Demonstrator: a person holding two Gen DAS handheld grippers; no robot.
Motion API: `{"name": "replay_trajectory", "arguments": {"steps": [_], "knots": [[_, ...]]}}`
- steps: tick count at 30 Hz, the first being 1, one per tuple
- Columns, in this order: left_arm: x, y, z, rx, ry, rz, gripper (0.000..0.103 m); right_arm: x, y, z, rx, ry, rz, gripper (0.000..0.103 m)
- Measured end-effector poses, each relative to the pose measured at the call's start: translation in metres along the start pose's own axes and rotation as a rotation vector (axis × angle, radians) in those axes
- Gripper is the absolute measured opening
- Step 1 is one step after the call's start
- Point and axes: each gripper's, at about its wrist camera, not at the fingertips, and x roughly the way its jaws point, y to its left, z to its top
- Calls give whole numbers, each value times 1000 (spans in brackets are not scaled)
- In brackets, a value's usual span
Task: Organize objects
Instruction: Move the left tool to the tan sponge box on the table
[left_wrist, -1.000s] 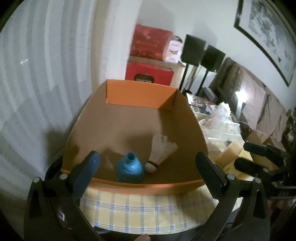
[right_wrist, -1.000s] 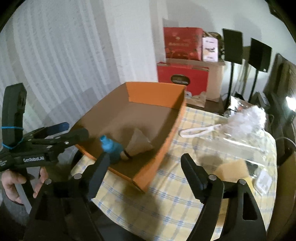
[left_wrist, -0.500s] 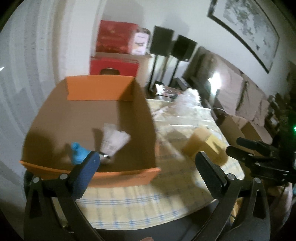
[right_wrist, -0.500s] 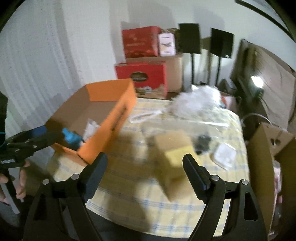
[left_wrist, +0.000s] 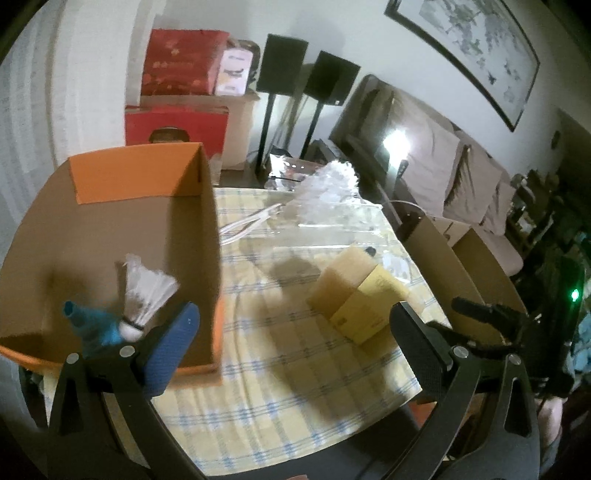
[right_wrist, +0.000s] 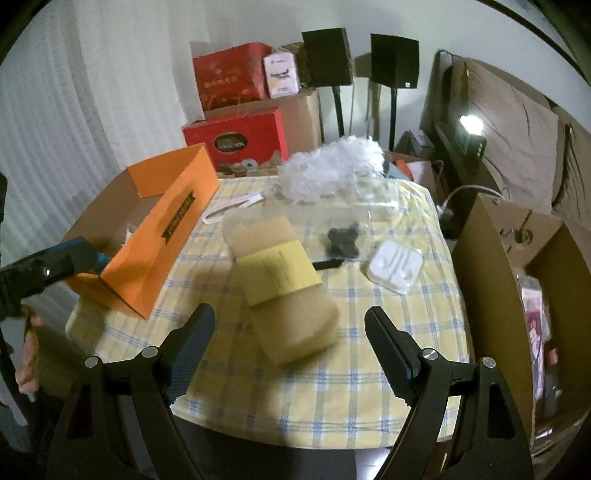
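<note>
2 grippers, left (left_wrist: 295, 332) & right (right_wrist: 288, 332), fingers open, empty; tan sponge block (right_wrist: 286, 280) w/ yellow paper band, on table.

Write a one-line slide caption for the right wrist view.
Open right gripper poised over a yellow-banded sponge block beside the orange box.

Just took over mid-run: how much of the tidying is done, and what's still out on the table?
Done: a shuttlecock and a blue bottle lie in the orange box. In hand: nothing; both hand-held grippers, left and right, are open and empty. Left on the tablecloth: the sponge, earphone case, black piece, white cord and duster.
</note>
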Motion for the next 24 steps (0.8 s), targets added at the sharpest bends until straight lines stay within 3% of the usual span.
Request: {"name": "replay_trajectory", "arguments": {"steps": [10, 14, 18, 24], "knots": [[34, -27, 30, 31, 29, -48, 101, 3, -16, -13, 89, 10, 60, 82], [54, -38, 39, 52, 59, -41, 92, 7, -20, -19, 127, 18, 108, 72], [78, -48, 42, 79, 110, -43, 76, 11, -24, -24, 171, 31, 152, 60], [111, -50, 45, 50, 176, -47, 74, 17, -24, -25, 180, 44, 173, 56]]}}
